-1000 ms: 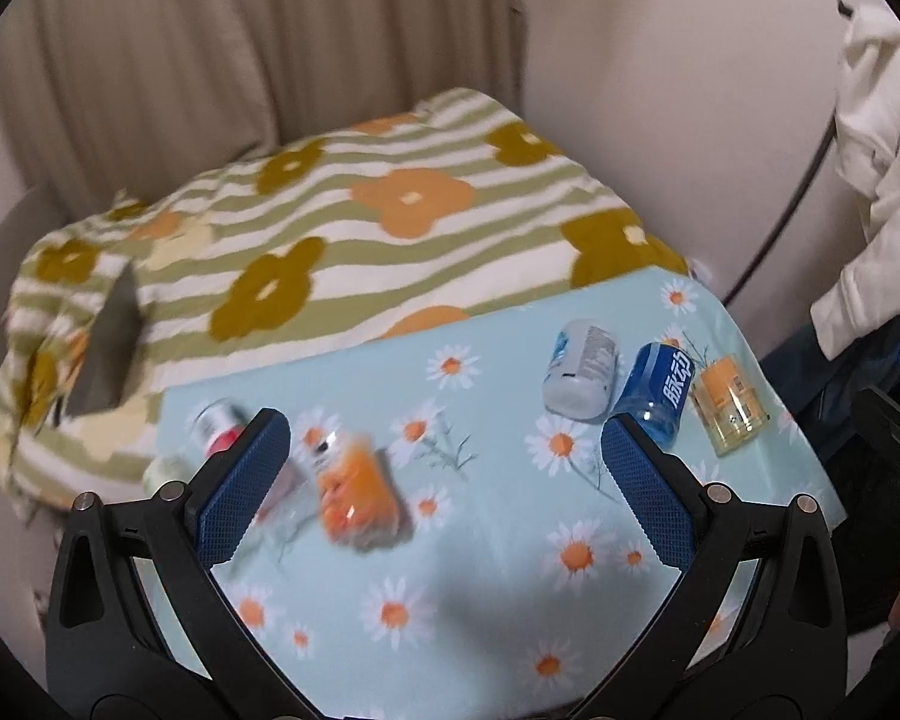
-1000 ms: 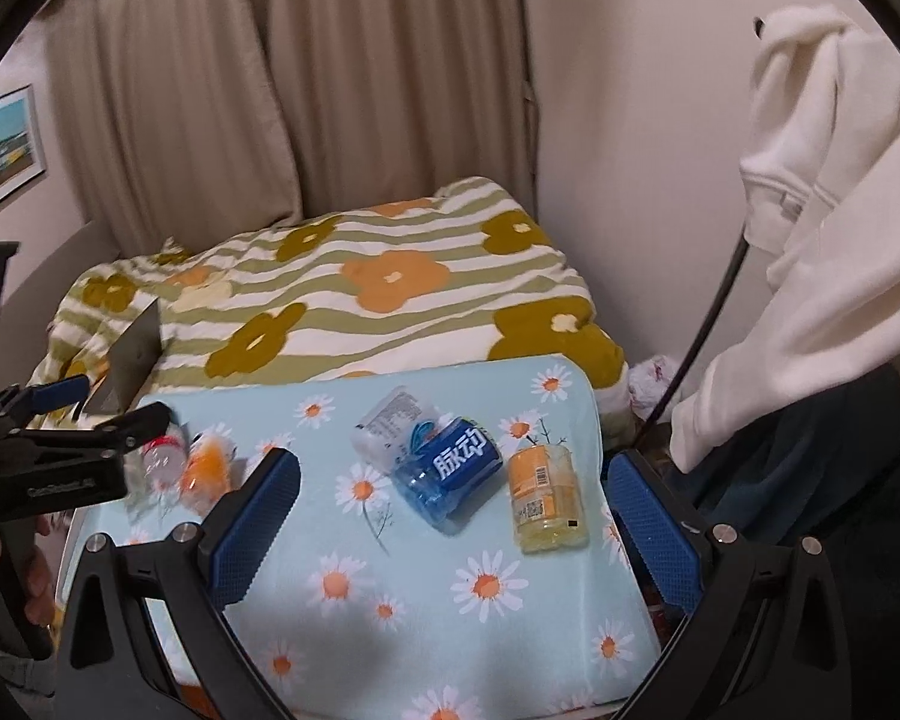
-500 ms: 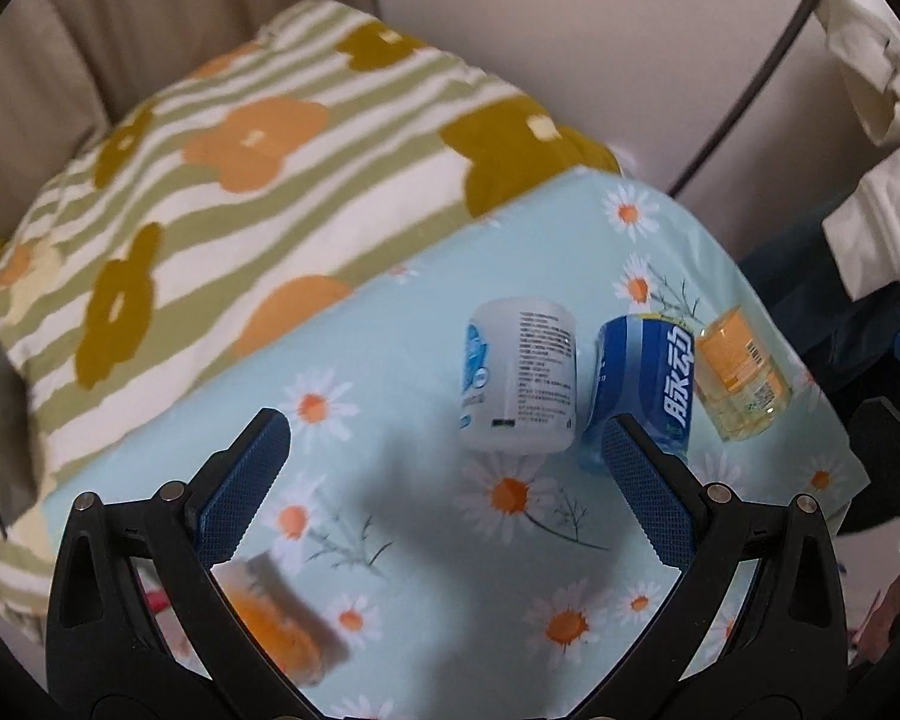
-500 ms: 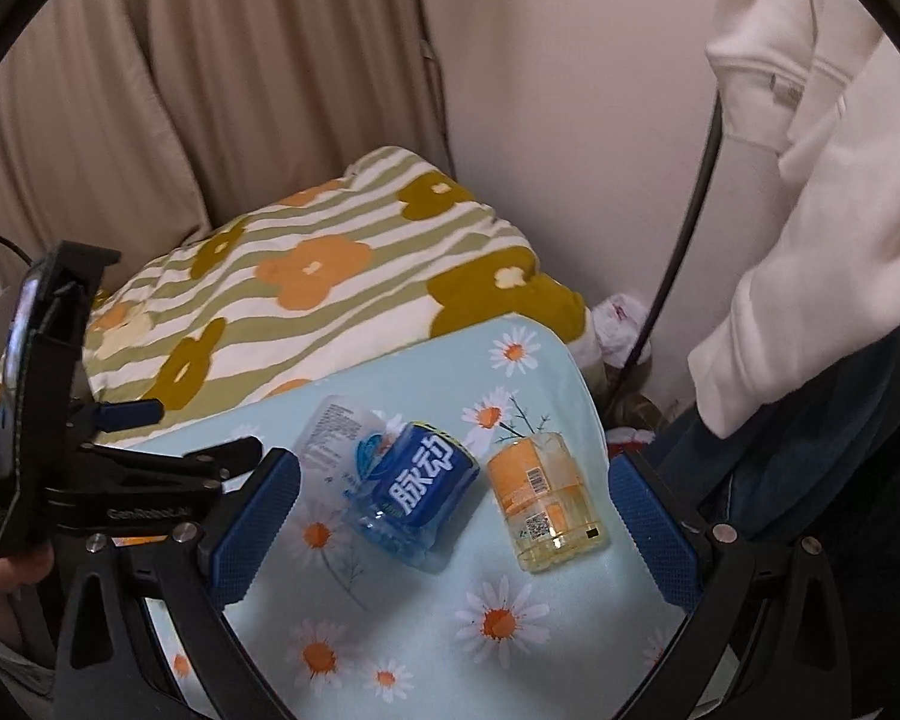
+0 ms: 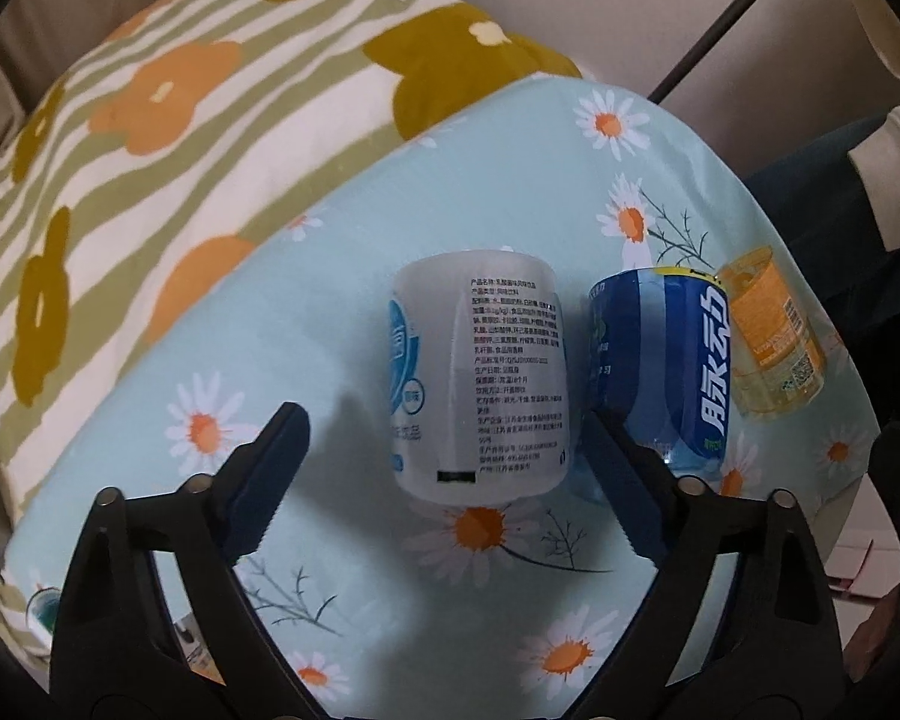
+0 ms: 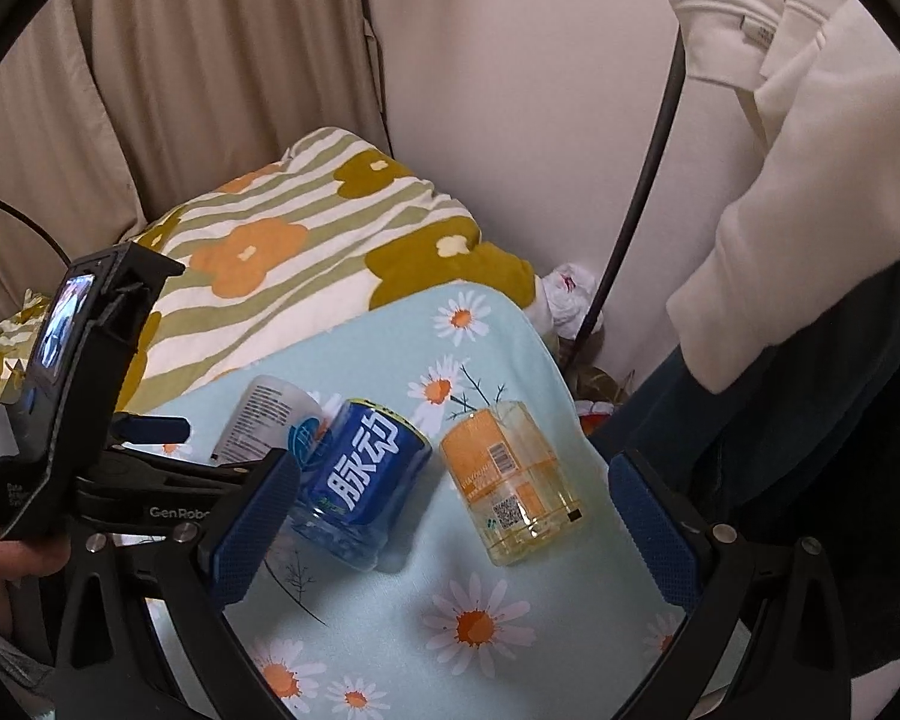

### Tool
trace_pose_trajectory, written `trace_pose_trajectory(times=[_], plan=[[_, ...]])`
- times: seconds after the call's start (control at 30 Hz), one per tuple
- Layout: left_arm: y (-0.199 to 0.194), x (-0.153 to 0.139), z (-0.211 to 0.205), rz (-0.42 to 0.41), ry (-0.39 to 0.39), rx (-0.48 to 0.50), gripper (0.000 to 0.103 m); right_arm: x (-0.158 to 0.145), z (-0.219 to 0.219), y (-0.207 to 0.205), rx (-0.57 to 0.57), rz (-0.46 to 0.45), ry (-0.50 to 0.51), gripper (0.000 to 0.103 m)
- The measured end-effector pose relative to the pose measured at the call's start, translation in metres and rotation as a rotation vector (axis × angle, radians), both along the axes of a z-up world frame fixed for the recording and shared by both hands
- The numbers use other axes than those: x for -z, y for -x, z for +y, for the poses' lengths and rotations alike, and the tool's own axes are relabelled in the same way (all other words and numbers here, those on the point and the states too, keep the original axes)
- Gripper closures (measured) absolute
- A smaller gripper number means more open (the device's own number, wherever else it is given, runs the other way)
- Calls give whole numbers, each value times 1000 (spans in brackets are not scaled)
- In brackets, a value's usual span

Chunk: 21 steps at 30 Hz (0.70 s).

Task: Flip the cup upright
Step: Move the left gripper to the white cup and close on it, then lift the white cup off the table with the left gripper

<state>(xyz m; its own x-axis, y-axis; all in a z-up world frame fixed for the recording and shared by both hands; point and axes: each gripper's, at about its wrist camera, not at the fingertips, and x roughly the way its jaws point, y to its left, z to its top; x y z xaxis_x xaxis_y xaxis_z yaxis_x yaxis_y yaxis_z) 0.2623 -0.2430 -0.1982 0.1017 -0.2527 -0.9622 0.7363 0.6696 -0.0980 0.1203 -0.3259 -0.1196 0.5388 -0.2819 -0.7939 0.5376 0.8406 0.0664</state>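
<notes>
Three cut-off bottle cups lie on their sides in a row on the daisy-print tablecloth (image 5: 306, 336). In the left wrist view they are a white cup (image 5: 480, 378) with printed text, a blue cup (image 5: 660, 360) and a clear orange-labelled cup (image 5: 768, 336). My left gripper (image 5: 447, 474) is open, and the near end of the white cup sits between its blue fingers. My right gripper (image 6: 450, 528) is open above the blue cup (image 6: 360, 474) and the orange cup (image 6: 510, 480), holding nothing. The white cup (image 6: 264, 420) is partly hidden there behind the left gripper's finger (image 6: 150, 429).
A green-striped floral blanket (image 5: 180, 120) covers the bed behind the table. A black pole (image 6: 642, 180) and a hanging white garment (image 6: 810, 150) stand at the right, past the table's edge. A hand (image 6: 6, 564) holds the left gripper's handle. Curtains (image 6: 180, 60) hang behind.
My left gripper has swung right and closed in, so the white cup now lies between its fingers. My right gripper has come closer to the blue and orange cups.
</notes>
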Motion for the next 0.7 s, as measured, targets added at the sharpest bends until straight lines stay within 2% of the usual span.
trace_pose_trajectory(times=[0.07, 0.1, 0.13, 0.17, 0.5, 0.7], plan=[[-1, 4, -1, 17, 3, -1, 16, 3, 0, 0, 3, 5, -6, 0], [-2, 6, -1, 28, 6, -2, 22, 4, 1, -1, 3, 8, -7, 0], [-2, 7, -2, 36, 8, -5, 33, 5, 1, -1, 3, 12, -7, 0], [-2, 9, -1, 41, 9, -7, 35, 5, 1, -1, 1, 17, -7, 0], [4, -1, 12, 17, 27, -21, 36, 5, 5, 4, -3, 20, -19, 0], [22, -23, 38, -8, 44, -88, 36, -2, 11, 9, -41, 10, -28, 0]])
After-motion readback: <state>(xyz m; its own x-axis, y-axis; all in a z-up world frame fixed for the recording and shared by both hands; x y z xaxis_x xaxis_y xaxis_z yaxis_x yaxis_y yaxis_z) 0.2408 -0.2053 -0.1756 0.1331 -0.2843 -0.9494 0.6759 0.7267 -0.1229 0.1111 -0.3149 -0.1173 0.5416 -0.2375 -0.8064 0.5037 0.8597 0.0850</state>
